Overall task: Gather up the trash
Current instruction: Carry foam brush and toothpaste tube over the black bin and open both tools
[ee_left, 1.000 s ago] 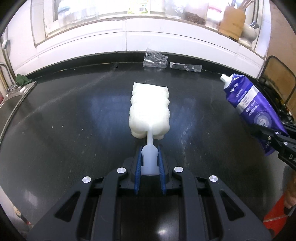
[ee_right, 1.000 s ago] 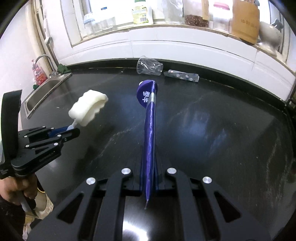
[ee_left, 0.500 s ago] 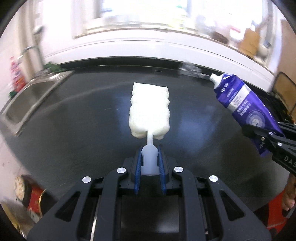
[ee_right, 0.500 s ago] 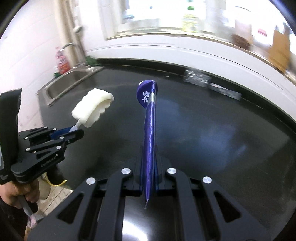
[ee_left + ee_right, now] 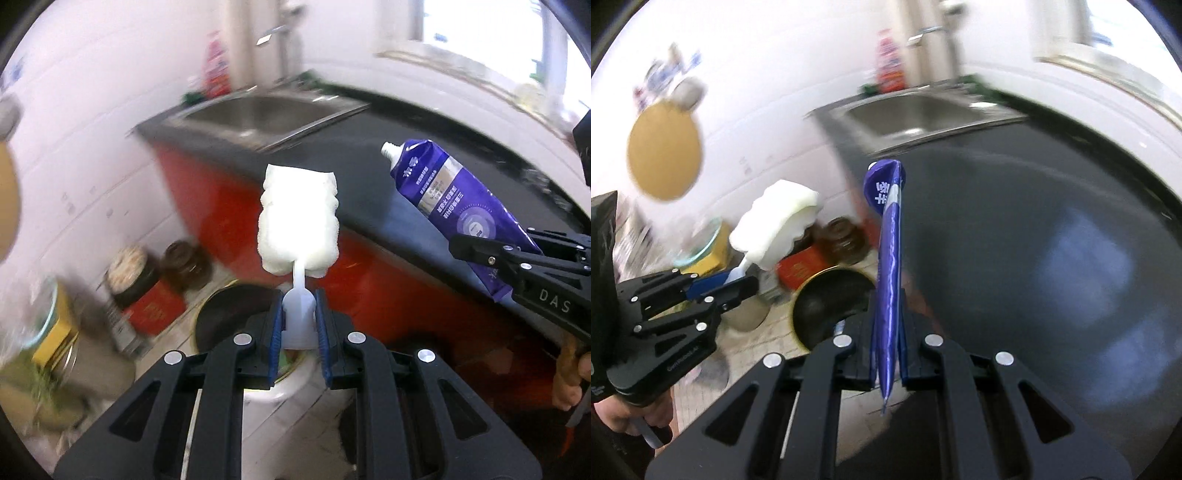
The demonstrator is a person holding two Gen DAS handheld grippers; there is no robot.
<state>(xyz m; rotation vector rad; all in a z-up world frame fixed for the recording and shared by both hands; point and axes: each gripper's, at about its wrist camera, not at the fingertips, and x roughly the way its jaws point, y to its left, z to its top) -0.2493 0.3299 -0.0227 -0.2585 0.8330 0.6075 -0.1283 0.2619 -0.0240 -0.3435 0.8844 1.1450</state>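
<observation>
Blurred tiled floor (image 5: pixel 177 339) bears jars (image 5: pixel 186 260), a red box (image 5: pixel 155 308) and, seemingly, a bin (image 5: pixel 221 314).

- My left gripper (image 5: pixel 299 334) has black plastic arms with triangular cut-outs and blue pads (image 5: pixel 275 341) on the insides of the fingers.
- Round silver screws (image 5: pixel 242 338) sit behind the fingers.
- My right gripper (image 5: pixel 888 360) has the same black frame; its side carries pale letters "DAS".

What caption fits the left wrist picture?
Left gripper clamps white sponge brush; right gripper holds flattened purple tube.
</observation>
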